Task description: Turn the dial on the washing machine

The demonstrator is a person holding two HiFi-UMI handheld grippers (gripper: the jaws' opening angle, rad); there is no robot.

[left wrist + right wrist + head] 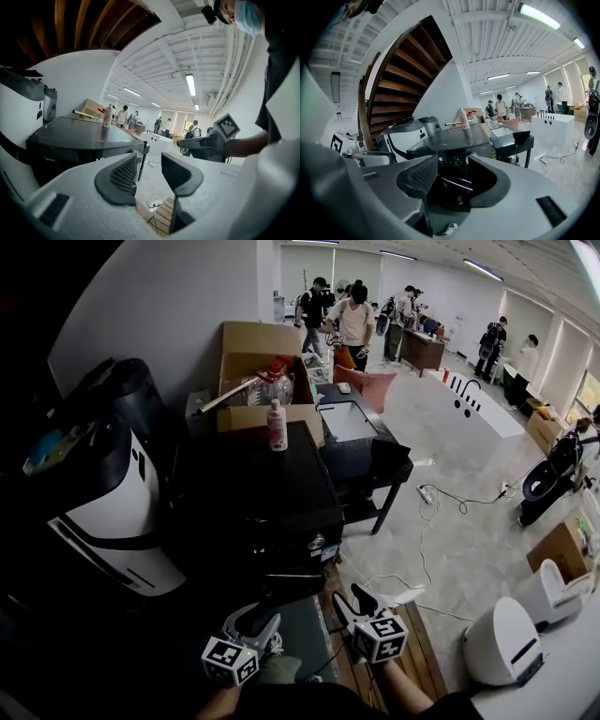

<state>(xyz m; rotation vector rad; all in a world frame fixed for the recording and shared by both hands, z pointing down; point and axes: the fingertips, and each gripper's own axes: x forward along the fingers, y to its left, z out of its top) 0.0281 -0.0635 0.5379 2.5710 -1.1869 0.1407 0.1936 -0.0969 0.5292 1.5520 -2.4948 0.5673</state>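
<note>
Black washing machine (251,498), dial (317,543) at its near right corner; left gripper (255,622) and right gripper (349,601) near, apart from it, jaws parted, holding nothing.

On the dark front of the washing machine (70,147), small pale lettering appeared to read "Midea". The panel's lit display (100,159) showed a few characters too small to make out. The left cube (230,660) and right cube (380,637) bore black-and-white square code patterns without letters. Print on the pink bottle (277,426) was illegible.
</note>
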